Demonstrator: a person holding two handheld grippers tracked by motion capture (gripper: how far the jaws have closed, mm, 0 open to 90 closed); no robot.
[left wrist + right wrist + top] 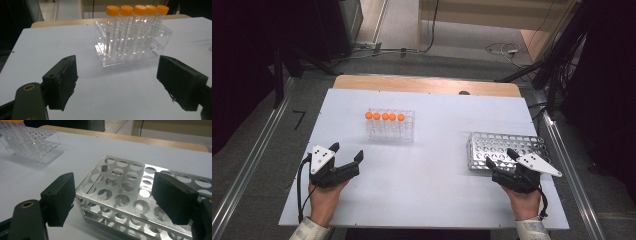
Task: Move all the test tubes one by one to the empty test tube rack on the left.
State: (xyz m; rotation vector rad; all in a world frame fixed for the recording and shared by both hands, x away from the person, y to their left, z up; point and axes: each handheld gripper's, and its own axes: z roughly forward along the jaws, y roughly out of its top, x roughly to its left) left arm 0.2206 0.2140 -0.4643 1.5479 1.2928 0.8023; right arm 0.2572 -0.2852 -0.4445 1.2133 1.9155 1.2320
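A clear plastic rack (390, 131) stands mid-table with a row of several orange-capped tubes (384, 116) upright in it. My left gripper (347, 151) rests near the front left, open and empty, pointing at that rack (132, 53) and its tubes (126, 27) from a short way off; nothing lies between its jaws (117, 75). At the right lies an empty perforated metal rack (507, 145). My right gripper (500, 157) is open at its near end, and the rack's near corner (120, 192) shows between the spread jaws (115, 195), which do not press on it.
The white board (427, 185) covers a wooden table (427, 84), whose far edge shows behind it. Cables lie on the floor beyond (502, 50). In the right gripper view, the clear rack (32, 147) stands farther off at the upper left.
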